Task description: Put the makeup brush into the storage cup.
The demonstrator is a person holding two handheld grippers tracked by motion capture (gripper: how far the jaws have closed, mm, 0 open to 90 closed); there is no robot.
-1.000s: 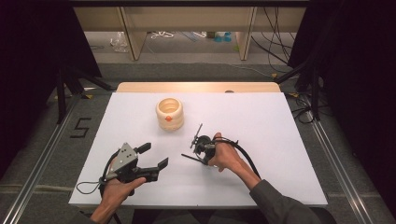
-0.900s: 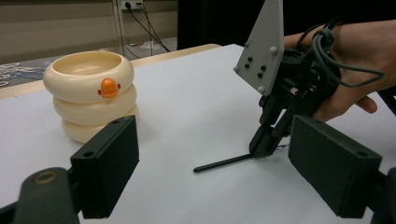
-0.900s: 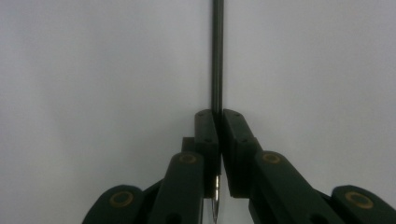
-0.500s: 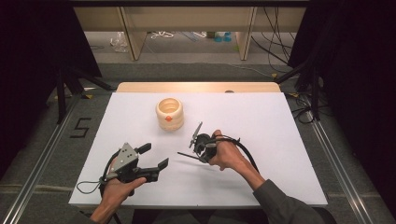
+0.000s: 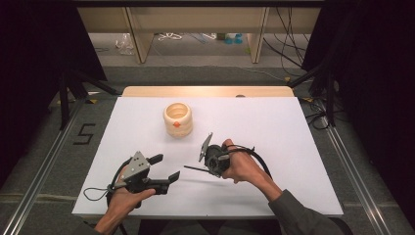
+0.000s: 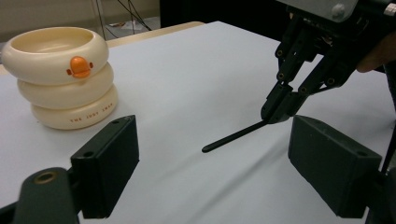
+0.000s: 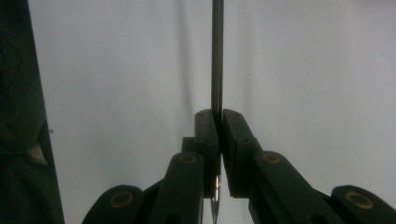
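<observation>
Since a second ago your right claw (image 5: 201,169) has lifted the thin black stick (image 5: 195,169) off the desk (image 5: 293,127) — clamped at one end, lower centre. Left claw (image 5: 164,167) gapes empty. Jerk, and it pivots or slips out.

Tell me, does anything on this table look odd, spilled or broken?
Nothing stands out. The cream ringed bowl stands upright and whole on the white table. The right gripper holds a thin black stick clear of the surface; the left gripper is open.
</observation>
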